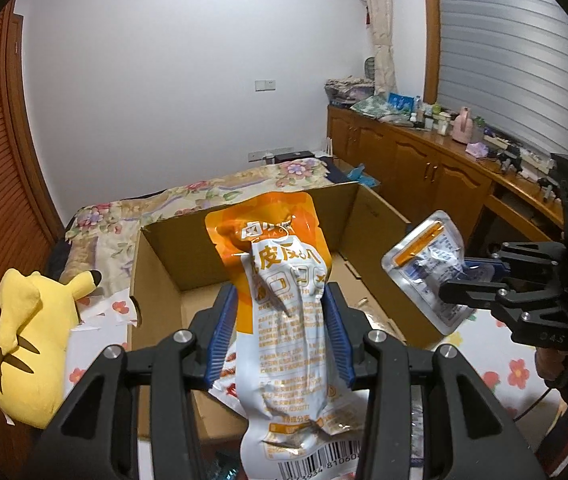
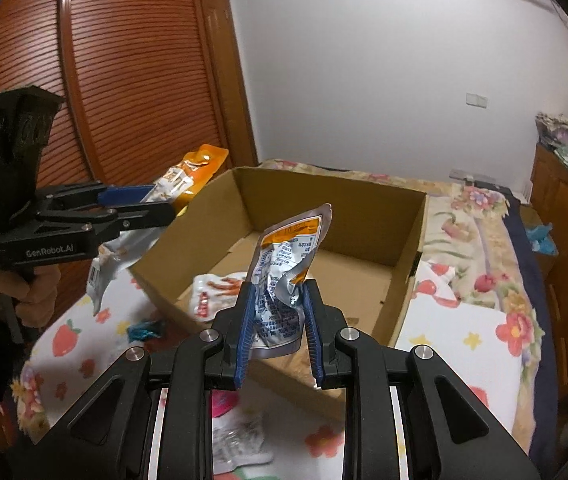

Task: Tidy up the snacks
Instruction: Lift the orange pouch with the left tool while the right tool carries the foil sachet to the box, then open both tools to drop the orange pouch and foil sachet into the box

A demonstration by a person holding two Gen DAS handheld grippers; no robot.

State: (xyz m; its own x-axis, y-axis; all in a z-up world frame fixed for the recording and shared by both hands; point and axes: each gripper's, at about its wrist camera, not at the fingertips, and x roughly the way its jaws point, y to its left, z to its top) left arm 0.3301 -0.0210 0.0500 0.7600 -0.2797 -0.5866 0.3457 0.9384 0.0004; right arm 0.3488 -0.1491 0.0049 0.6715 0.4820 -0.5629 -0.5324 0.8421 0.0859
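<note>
Orange-and-white, crinkled and printed with a barcode, the tall snack pouch (image 1: pixel 284 300) stands upright, pinched between my left claw's (image 1: pixel 281 320) blue pads. My right claw (image 2: pixel 277 322) squeezes a smaller silver pouch (image 2: pixel 286 276) with an orange stripe. Just ahead of both sits the open cardboard box (image 2: pixel 336 208), one white snack packet (image 2: pixel 213 294) lying inside.

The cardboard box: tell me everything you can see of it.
The cardboard box is plain brown corrugated card, open at the top, flaps folded outward. It sits on a flowered bedcover. One white and orange snack packet lies on its floor near a corner; the rest of the floor in view is bare. Neither gripper touches it.
</note>
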